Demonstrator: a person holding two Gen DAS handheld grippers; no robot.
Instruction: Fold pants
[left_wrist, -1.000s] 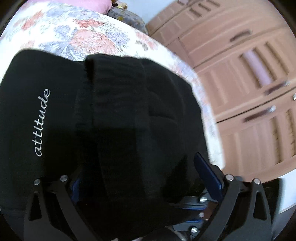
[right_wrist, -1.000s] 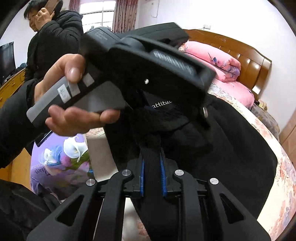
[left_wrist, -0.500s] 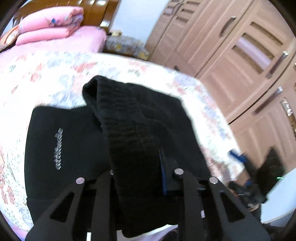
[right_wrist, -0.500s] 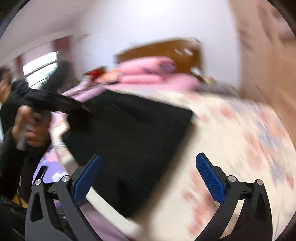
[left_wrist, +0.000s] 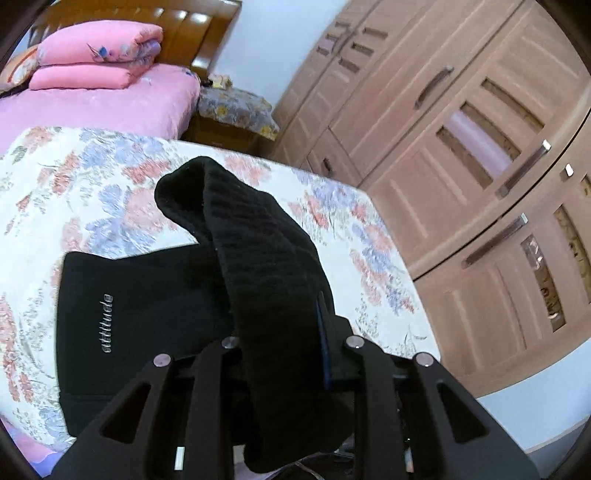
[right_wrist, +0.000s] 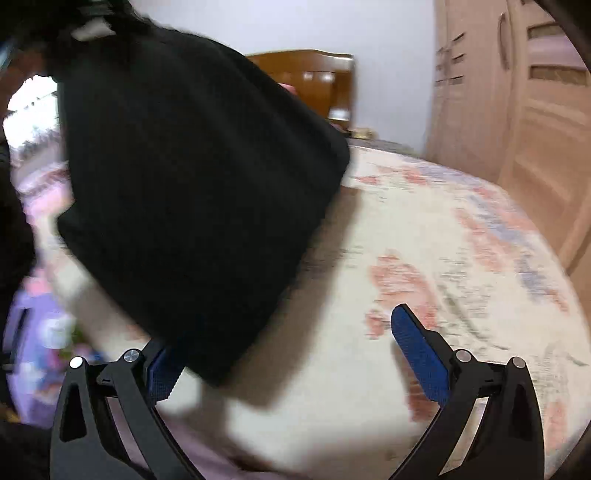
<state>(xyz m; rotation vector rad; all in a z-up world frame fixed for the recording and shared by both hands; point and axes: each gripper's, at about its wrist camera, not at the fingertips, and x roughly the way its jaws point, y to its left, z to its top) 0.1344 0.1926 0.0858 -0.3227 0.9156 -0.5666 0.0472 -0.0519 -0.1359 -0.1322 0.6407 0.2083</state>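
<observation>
Black pants now higher in left gripper; right gripper released.

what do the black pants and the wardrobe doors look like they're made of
Black pants: soft matte knit, probably fleece or cotton blend; the lifted band is ribbed and drapes limply.
Wardrobe doors: light wood or wood-look laminate with visible grain and a satin sheen.

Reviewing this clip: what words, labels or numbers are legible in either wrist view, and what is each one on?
"attitude": pale lettering on the black pants, running sideways in the left wrist view.
A small white label near the top left of the right wrist view: too blurred to read.
Nothing else legible: the floral bedspread and the wardrobe doors carry no text.
</observation>
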